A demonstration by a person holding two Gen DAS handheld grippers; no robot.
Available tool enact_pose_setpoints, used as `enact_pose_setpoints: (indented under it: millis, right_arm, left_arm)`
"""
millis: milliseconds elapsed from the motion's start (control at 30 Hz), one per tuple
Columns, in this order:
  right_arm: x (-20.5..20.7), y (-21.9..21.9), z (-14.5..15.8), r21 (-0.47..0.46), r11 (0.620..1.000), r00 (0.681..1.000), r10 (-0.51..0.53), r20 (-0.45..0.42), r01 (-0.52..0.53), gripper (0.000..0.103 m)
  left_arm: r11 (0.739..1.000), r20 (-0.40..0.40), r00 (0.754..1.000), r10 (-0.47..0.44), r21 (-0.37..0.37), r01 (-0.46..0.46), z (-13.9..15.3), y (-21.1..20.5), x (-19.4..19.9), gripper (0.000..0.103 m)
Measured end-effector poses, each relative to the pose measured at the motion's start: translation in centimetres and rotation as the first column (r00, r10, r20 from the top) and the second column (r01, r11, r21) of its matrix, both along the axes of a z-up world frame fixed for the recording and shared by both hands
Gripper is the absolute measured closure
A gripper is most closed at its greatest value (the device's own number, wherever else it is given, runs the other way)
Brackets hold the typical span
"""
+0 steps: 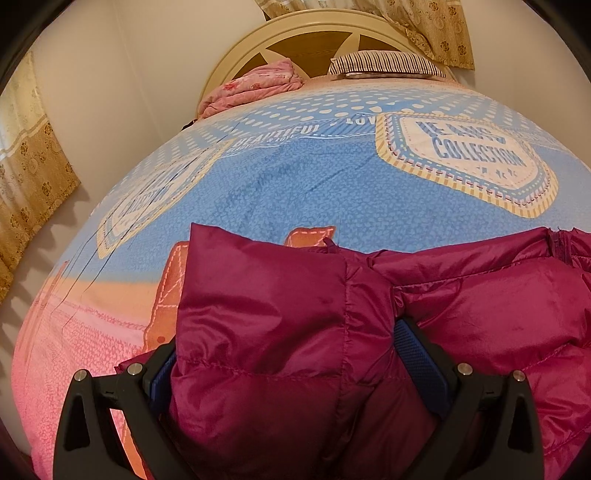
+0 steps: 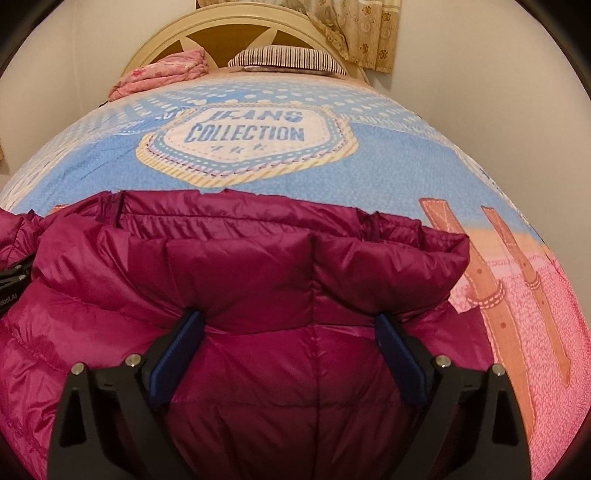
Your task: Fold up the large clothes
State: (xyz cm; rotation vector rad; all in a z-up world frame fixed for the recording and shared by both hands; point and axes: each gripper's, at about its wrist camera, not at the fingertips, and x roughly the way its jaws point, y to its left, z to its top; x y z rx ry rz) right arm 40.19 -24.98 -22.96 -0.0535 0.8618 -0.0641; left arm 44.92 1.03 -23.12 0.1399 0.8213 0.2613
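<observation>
A magenta puffer jacket (image 1: 280, 314) lies on the bed; it also fills the near part of the right wrist view (image 2: 258, 266). My left gripper (image 1: 284, 354) is open, its blue pads wide apart with a thick fold of the jacket between them. My right gripper (image 2: 291, 350) is open too, its pads (image 2: 177, 362) spread around a padded section below the jacket's rolled edge. The left gripper's black body shows at the left edge of the right wrist view (image 2: 11, 280).
The bed (image 1: 332, 177) has a blue and pink printed cover. A pink folded blanket (image 1: 255, 86) and a striped pillow (image 1: 384, 62) lie by the headboard (image 1: 314, 33). Curtains (image 1: 29, 177) hang at the left and at the back right. Walls flank the bed.
</observation>
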Motion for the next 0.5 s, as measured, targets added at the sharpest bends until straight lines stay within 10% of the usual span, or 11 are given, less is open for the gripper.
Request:
enact_pose_setpoints:
  millis: [333,500]
  right_arm:
    - [-3.5,0.6,4.3,0.036,0.999,0.993,-0.027,0.112,0.023,0.014]
    - [-5.9,5.9,4.7,0.013,0.996,0.984,0.087,0.153,-0.09,0.014]
  left_arm:
    - [0.997,0.151,0.988,-0.005,-0.07,0.016,5.9,1.1,-6.8,0.001]
    - [1.0,0.116,0.993,0.008,-0.01,-0.006,3.7,0.5,-7.7,0.001]
